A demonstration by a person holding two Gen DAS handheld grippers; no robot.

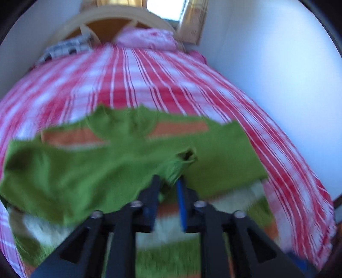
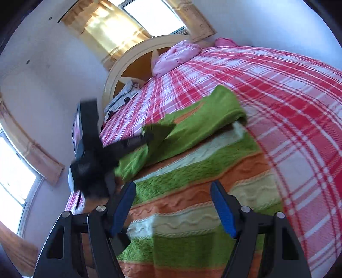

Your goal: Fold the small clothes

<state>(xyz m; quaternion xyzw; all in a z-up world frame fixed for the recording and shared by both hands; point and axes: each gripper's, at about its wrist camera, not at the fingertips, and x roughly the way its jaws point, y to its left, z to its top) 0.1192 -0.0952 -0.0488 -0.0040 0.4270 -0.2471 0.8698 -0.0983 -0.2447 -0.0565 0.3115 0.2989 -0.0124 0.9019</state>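
A knitted garment (image 2: 188, 198) striped green, orange and white lies spread on the red-and-white checked bed cover (image 2: 277, 89). A green part of it (image 1: 96, 171) is folded across the body. My left gripper (image 1: 168, 179) hovers low over that fold, jaws slightly apart, with a bunched green cuff (image 1: 181, 160) lying between its fingertips; the pads do not seem to press on it. In the right wrist view the left gripper (image 2: 149, 135) reaches in from the left, blurred. My right gripper (image 2: 173, 184) stands open over the near striped end with nothing between its fingers.
A pink pillow (image 2: 177, 55) and a grey checked cloth (image 2: 121, 98) lie at the head of the bed by the cream headboard (image 2: 132, 62). A white wall (image 1: 277, 64) runs along the bed's right side. Curtained windows (image 2: 149, 12) are behind.
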